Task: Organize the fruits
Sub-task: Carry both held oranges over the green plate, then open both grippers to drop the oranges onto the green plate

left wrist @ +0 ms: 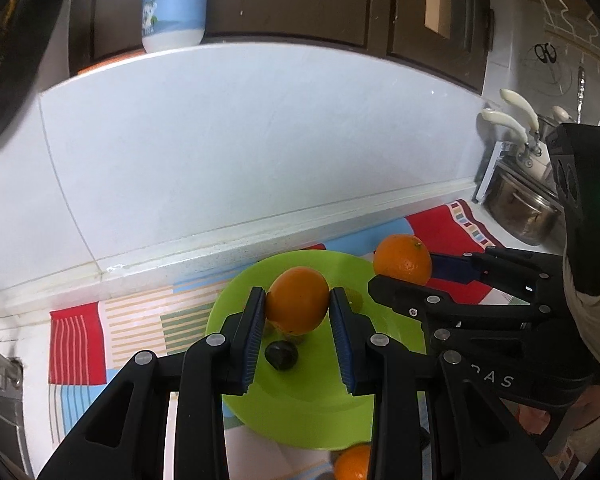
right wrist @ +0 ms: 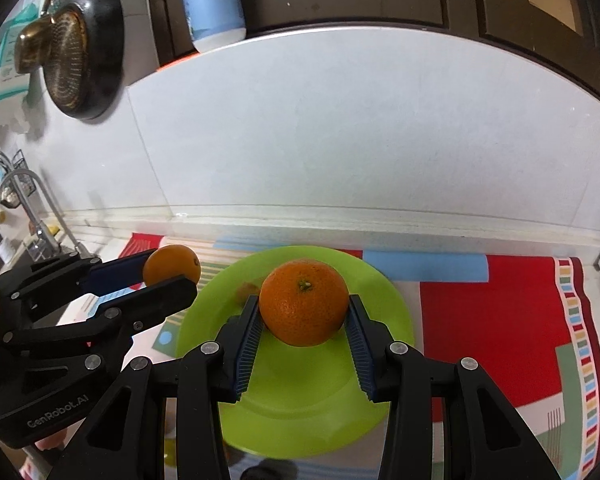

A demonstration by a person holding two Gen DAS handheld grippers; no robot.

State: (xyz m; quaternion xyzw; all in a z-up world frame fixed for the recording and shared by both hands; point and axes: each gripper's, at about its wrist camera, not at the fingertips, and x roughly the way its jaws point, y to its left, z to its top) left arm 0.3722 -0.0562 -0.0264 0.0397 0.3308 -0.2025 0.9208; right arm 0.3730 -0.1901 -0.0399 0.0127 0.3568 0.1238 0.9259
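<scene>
A lime green plate (left wrist: 312,420) lies on a patterned mat; it also shows in the right wrist view (right wrist: 300,408). My left gripper (left wrist: 298,306) is shut on an orange (left wrist: 298,306) held above the plate. A small dark fruit (left wrist: 281,355) lies on the plate below it. My right gripper (right wrist: 303,308) is shut on a second orange (right wrist: 303,308), over the plate. That gripper and its orange (left wrist: 403,259) appear at the right in the left wrist view. The left gripper and its orange (right wrist: 171,265) appear at the left in the right wrist view. A third orange (left wrist: 354,462) lies at the plate's near edge.
A white tiled wall (left wrist: 240,140) stands behind the counter. A steel pot (left wrist: 520,208) and utensils sit at the right. A faucet (right wrist: 32,200) and sink area are at the left. A blue-white bottle (left wrist: 174,4) stands on the ledge above. A pan (right wrist: 80,48) hangs on the wall.
</scene>
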